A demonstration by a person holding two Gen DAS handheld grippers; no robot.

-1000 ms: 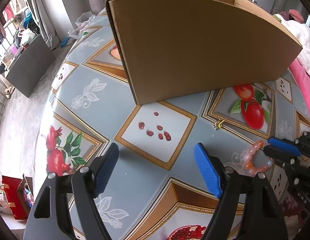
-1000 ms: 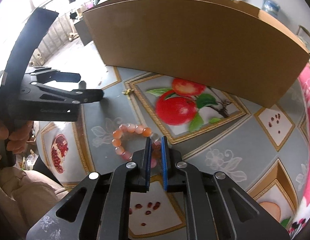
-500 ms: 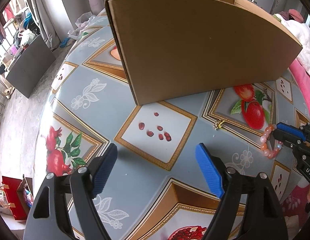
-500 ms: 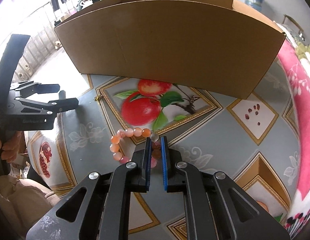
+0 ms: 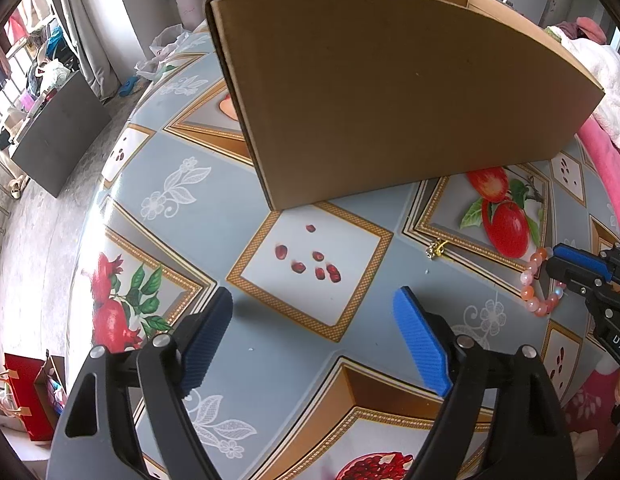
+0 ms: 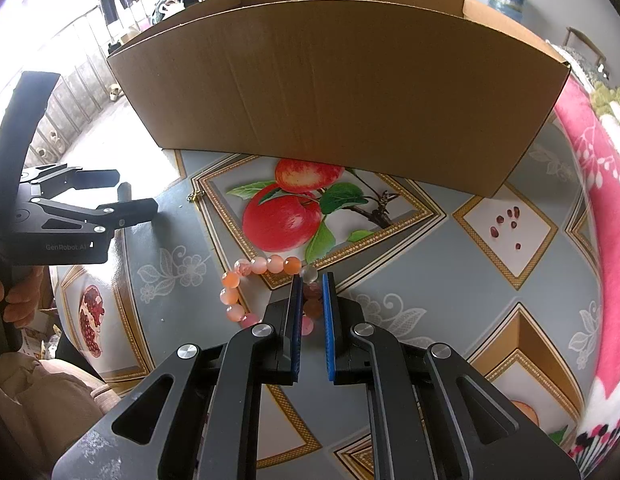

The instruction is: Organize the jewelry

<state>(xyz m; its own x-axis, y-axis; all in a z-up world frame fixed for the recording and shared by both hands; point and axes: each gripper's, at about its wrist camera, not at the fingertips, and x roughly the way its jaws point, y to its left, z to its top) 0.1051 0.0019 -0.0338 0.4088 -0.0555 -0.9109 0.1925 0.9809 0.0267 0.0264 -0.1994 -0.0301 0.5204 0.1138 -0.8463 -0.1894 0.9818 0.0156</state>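
Right tongs (image 6: 311,300) clamp bracelet (image 6: 245,276); box (image 6: 334,92) edge beyond.

A fruit-patterned cloth (image 5: 181,240) covers the desk; a pink floral blanket (image 6: 598,216) lies alongside, a red bag (image 5: 23,396) below.

My right gripper (image 6: 311,300) pinches the bead bracelet (image 6: 265,266) over the fruit-print tablecloth (image 6: 430,264) — cardboard box (image 6: 330,92) behind, left gripper (image 6: 121,194) off left.

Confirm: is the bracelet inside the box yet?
No. The bracelet hangs pinched in the right claw, in front of the cardboard box.
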